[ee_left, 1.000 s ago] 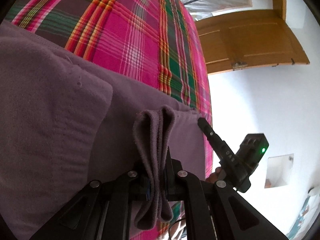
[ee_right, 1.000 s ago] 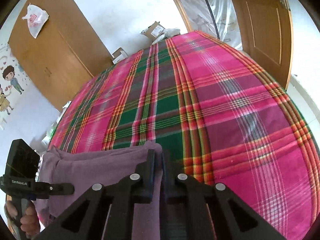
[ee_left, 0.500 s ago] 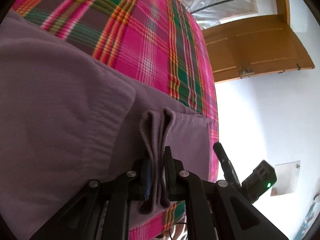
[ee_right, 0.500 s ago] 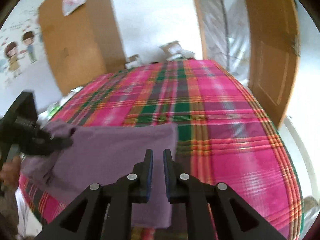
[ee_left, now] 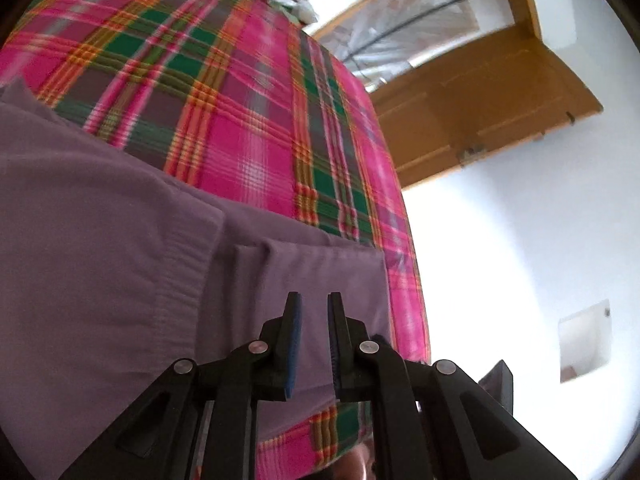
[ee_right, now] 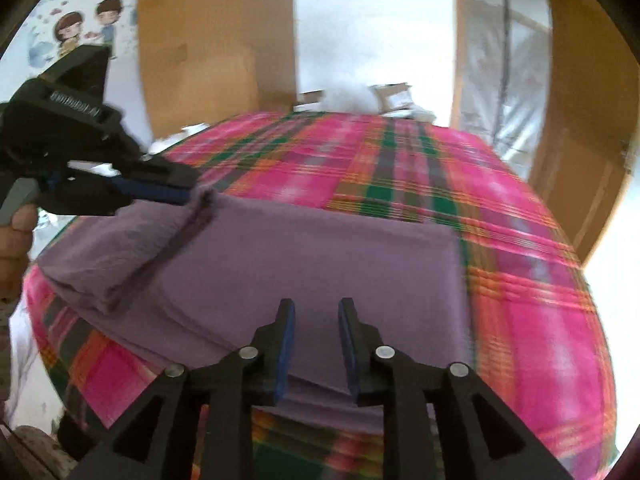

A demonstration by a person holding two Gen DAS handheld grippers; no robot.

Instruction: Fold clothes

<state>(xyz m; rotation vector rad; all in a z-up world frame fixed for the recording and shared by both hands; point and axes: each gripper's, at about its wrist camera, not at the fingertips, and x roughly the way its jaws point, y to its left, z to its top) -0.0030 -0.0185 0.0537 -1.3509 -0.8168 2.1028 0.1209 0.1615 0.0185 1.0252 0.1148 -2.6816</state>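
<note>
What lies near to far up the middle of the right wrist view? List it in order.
right gripper, jaws just opened wider, nothing between them → purple garment → plaid bedspread → cardboard boxes → white wall

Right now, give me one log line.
left gripper: open, empty | right gripper: jaws just opening, empty | cloth: lying folded on bed

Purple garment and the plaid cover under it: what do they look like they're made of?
Purple garment: soft, matte knit, perhaps cotton jersey or light fleece. It lies limp, and its hem band looks finely ribbed. Plaid cover: matte woven cloth in pink, green and orange. Faint stitched ridges suggest quilting, though blur leaves that open.
</note>
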